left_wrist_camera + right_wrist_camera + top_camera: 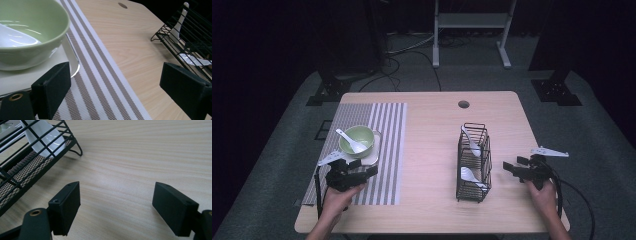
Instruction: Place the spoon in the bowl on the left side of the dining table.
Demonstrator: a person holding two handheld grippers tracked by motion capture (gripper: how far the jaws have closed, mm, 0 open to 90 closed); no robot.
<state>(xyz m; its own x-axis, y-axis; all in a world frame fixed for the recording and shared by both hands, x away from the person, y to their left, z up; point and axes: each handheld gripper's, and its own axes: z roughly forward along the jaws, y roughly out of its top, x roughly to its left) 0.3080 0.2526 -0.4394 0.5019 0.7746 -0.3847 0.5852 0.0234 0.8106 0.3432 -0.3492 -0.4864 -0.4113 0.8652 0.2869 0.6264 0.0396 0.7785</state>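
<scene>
Black foam jaws stand wide apart on both tools, nothing between them: the left gripper (357, 172) hovers at the near edge of the striped grey-and-white woven placemat (387, 150), and the right gripper (518, 167) waits over bare wood just right of the black wire cutlery basket (474, 162), the landmark for everything here. Left of that basket, on the placemat, a pale green ceramic bowl (30, 35) rests on a square cream tray (22, 77) with one white ceramic soup spoon (352, 141) lying in it, handle pointing away from the basket. Inside the basket lie two more white spoons, one at the near end (469, 175) and one at the far end (472, 142). My read is that the spoons are moving between basket and bowl, and a basket spoon looks like the next pick. To do it well, the right gripper should rise over the basket's top rim, come down between the wires, close across the narrow handle, not the slick rounded scoop, then lift straight up so nothing snags and tips the basket. Beyond the basket, the light wooden table (437, 125) runs to a small round cable hole (463, 104).
</scene>
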